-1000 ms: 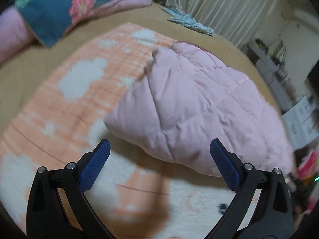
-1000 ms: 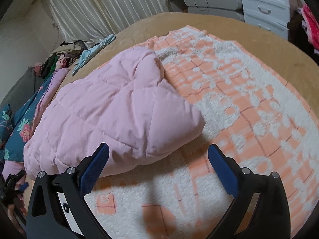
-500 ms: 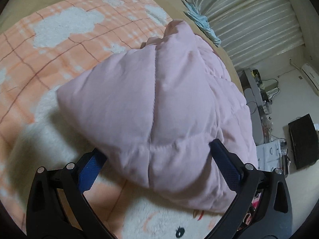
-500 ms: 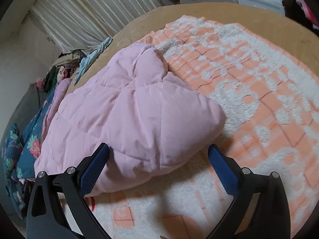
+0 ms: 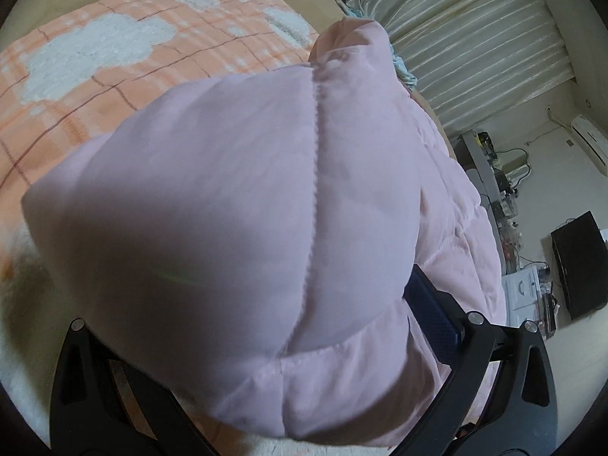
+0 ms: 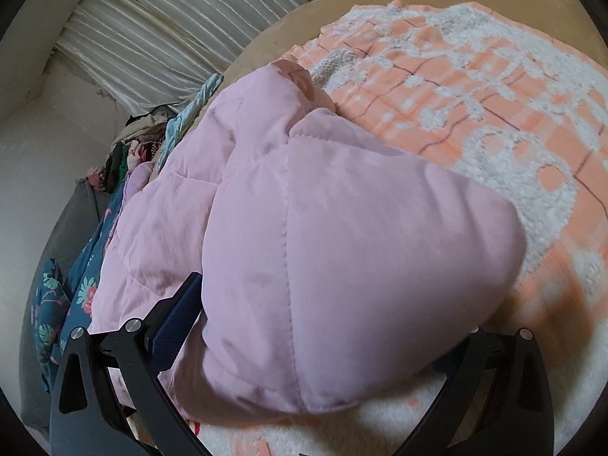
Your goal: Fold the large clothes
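A puffy pink quilted jacket (image 5: 228, 190) lies folded on an orange-and-white fleece blanket (image 5: 95, 45). In the left wrist view one padded corner fills the space between the fingers of my left gripper (image 5: 262, 304), which is open; its blue right pad (image 5: 429, 304) rests against the fabric and the left pad is hidden under it. In the right wrist view the jacket (image 6: 342, 228) likewise bulges between the spread fingers of my right gripper (image 6: 323, 323), open, with the left pad (image 6: 182, 311) showing and the right one covered.
The blanket (image 6: 494, 95) covers a tan bed (image 6: 380, 0). Striped curtains (image 6: 159, 30) hang behind. A floral quilt (image 6: 76, 285) and a clothes pile (image 6: 136, 140) lie at the bed's edge. A cluttered desk (image 5: 494, 174) and black box (image 5: 577, 262) stand beside the bed.
Both grippers have moved forward and down onto the jacket, each staying spread wide. The jacket's corners now sit between the fingers and hide one pad of each.
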{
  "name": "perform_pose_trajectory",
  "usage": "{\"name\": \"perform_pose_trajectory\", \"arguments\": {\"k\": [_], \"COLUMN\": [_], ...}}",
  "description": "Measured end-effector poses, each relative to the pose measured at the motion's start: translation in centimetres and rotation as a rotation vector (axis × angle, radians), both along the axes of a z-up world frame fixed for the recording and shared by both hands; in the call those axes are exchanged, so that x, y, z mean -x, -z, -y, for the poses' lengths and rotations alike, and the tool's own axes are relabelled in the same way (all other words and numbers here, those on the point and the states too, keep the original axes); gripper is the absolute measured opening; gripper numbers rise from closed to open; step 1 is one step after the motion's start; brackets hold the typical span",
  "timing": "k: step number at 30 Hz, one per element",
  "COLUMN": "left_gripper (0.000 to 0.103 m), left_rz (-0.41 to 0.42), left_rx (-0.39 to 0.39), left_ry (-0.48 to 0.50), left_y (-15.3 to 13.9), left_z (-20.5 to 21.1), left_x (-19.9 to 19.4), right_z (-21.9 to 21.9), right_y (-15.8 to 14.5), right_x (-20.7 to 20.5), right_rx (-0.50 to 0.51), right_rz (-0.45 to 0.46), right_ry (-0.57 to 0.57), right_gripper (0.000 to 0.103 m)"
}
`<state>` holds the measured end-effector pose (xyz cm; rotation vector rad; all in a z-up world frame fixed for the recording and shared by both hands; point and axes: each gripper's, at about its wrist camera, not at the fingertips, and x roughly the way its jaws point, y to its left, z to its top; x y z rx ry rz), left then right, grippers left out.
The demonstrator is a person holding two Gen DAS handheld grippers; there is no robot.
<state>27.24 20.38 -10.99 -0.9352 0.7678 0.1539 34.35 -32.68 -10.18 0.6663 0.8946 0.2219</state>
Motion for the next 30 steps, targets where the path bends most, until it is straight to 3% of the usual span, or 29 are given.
{"name": "perform_pose_trajectory", "arguments": {"k": [2, 4, 6, 8, 10, 12, 15, 18, 26, 30], "left_gripper": [0.095, 0.095, 0.095, 0.094, 0.087, 0.071, 0.051, 0.040, 0.028, 0.026], "left_rz": [0.002, 0.011, 0.017, 0.020, 0.028, 0.036, 0.043, 0.047, 0.062, 0.100], "left_rx": [-0.011, -0.019, -0.031, -0.039, -0.060, -0.087, -0.158, -0.213, -0.317, -0.390], "left_ry": [0.000, 0.000, 0.003, 0.004, 0.008, 0.020, 0.044, 0.068, 0.105, 0.132], "left_y": [0.0, -0.2, -0.4, -0.4, -0.7, -1.4, -2.7, -4.0, -6.6, -9.5], "left_z": [0.2, 0.6, 0.8, 0.8, 1.1, 1.5, 2.4, 3.3, 3.9, 4.9], "left_x": [-0.3, -0.4, -0.5, -0.8, -0.9, -0.9, -1.1, -1.4, -0.8, 0.0], "right_z": [-0.2, -0.3, -0.6, -1.0, -1.5, -2.1, -3.0, -3.8, -5.6, -6.5], "right_y": [0.1, 0.1, -0.2, -0.8, -1.5, -2.4, -3.5, -4.4, -6.8, -9.2], "right_x": [-0.2, -0.4, -0.4, -0.4, -0.4, -0.2, -0.2, -0.1, 0.7, 1.9], "right_rx": [-0.002, -0.008, -0.027, 0.004, 0.039, 0.088, 0.157, 0.230, 0.378, 0.426], "right_rz": [0.009, 0.022, 0.039, 0.063, 0.091, 0.120, 0.148, 0.171, 0.227, 0.293], "right_ry": [-0.004, -0.018, -0.045, -0.065, -0.087, -0.111, -0.137, -0.156, -0.198, -0.220], "right_gripper": [0.097, 0.089, 0.069, 0.061, 0.053, 0.046, 0.040, 0.036, 0.029, 0.026]}}
